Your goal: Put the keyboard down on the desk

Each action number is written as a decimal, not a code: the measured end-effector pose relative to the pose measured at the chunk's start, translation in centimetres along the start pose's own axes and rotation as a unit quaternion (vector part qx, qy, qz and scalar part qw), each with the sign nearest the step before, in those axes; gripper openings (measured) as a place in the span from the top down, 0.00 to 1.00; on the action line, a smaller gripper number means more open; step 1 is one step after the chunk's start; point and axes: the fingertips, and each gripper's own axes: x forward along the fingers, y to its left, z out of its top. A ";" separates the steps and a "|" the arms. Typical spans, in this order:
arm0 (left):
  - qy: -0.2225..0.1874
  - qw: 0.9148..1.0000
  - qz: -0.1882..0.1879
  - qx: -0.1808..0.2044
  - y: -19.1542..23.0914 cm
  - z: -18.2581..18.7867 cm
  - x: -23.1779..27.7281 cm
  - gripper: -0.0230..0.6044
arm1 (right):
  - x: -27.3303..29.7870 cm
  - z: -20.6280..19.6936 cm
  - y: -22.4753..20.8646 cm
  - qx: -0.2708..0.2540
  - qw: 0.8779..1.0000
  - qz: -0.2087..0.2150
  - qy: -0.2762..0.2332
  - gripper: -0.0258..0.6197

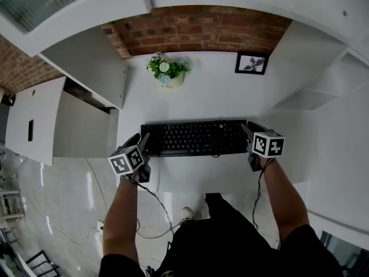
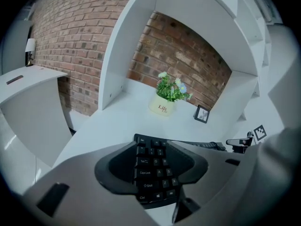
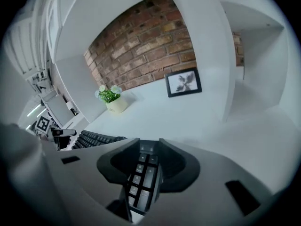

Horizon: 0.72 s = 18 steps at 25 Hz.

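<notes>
At near edge of bench (image 1: 219,91), keyboard (image 1: 195,137) runs left-right. The left hand-held gripper (image 1: 144,142) pinches its left end, the right hand-held gripper (image 1: 249,133) its right end. Can't tell if it's resting yet. Lower both ends evenly.

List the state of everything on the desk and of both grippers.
keyboard: level, gripped at both ends; touching the desk or not, cannot tell.
left gripper: jaws closed on the keyboard's left end.
right gripper: jaws closed on the keyboard's right end.
plant pot: upright at the back.
picture frame: standing upright.
</notes>
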 end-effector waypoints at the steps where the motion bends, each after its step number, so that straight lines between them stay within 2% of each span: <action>1: -0.008 1.000 -0.004 0.006 -0.4 0.3 -0.5 0.64 | -0.5 0.5 0.4 -0.013 1.000 -0.002 -0.011 0.79; 3: -0.025 0.999 -0.011 0.018 -1.2 1.0 -1.6 0.72 | -1.6 1.5 1.6 -0.034 0.999 -0.002 -0.032 0.89; 7: -0.062 0.997 -0.023 0.045 -3.3 2.5 -4.5 0.90 | -4.1 3.2 5.0 -0.056 0.996 0.024 -0.072 0.93; 12: -0.122 0.987 -0.047 0.096 -6.8 4.7 -9.8 0.93 | -8.6 4.3 10.5 -0.075 0.988 0.068 -0.120 0.93; 18: -0.190 0.967 -0.078 0.149 -11.0 5.7 -18.8 0.93 | -15.8 3.8 17.8 -0.105 0.974 0.101 -0.172 0.93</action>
